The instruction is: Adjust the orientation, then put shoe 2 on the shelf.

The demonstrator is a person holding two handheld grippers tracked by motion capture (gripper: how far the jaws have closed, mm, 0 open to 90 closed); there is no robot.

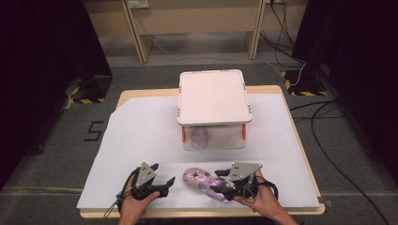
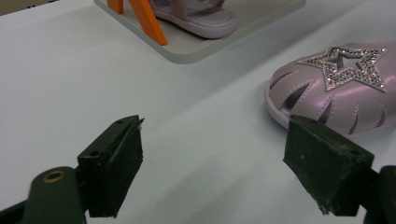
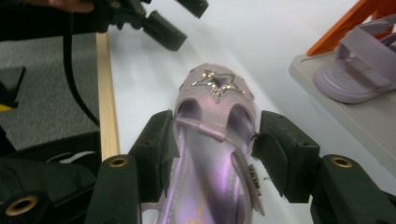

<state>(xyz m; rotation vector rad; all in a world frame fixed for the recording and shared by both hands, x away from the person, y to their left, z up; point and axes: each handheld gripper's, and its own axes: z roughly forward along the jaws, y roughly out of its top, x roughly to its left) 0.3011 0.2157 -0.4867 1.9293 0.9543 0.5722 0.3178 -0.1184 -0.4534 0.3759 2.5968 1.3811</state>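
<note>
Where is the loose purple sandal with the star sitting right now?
In the high view the purple sandal lies on the white sheet near the table's front edge, between the left gripper and the right gripper, whose jaws flank its heel end.

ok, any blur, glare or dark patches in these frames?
High view: table evenly lit, dark surroundings. Left gripper view: sandal sharp, its star glinting, near jaws soft. Right gripper view: the sandal's heel blurs between the right gripper jaws; shelf soft.
</note>
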